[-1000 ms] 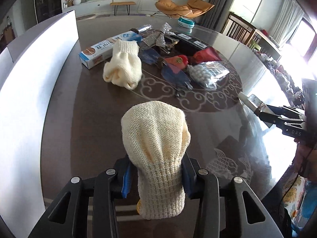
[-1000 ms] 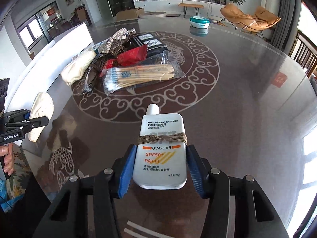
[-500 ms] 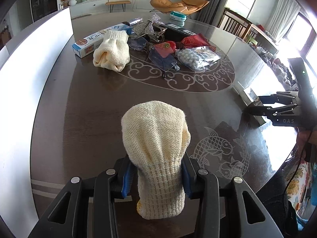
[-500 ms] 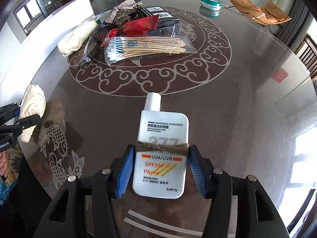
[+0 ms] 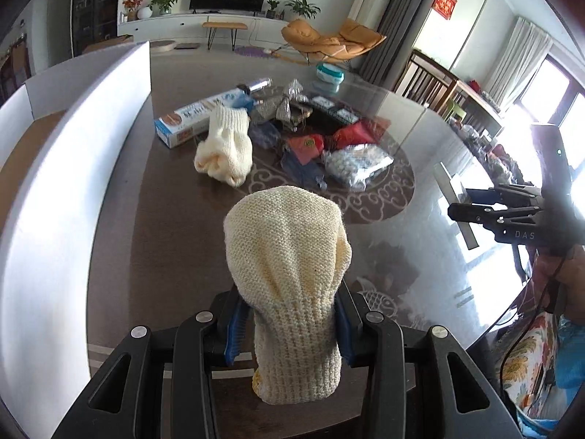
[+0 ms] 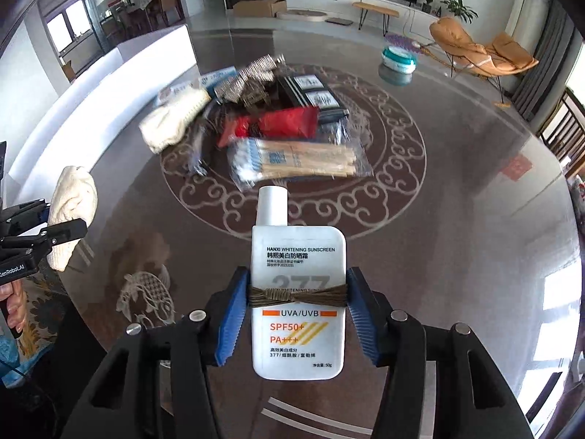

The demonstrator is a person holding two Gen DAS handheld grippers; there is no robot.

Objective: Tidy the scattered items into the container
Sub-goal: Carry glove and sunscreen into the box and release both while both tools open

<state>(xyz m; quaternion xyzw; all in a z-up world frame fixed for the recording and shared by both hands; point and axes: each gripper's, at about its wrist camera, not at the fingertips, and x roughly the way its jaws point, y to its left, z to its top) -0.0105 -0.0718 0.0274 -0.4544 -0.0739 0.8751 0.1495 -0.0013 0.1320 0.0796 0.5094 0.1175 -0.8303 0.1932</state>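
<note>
Both your grippers are loaded above the worktop (image 5: 175, 241).
Container (image 5: 73, 168) stands at your left; your left gripper (image 5: 289, 329) clamps a knit glove (image 5: 285, 256), your right gripper (image 6: 298, 314), jaws closing, pinches the sunscreen (image 6: 298, 274); the pile (image 6: 278, 135) lies beyond.

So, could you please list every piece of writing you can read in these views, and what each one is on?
"HANXI WHITENING SUNSCREEN": white sunscreen tube.
"377": the same tube, partly behind the brown cord.
"UVA/UVB", "SPF50+", "PA+++": the tube's lower half.
"DAS": side of the right claw.
"GenRobot.AI": side of the left claw, first letter cut off.
Too blurred: long box, black packets, red wall sign.
</note>
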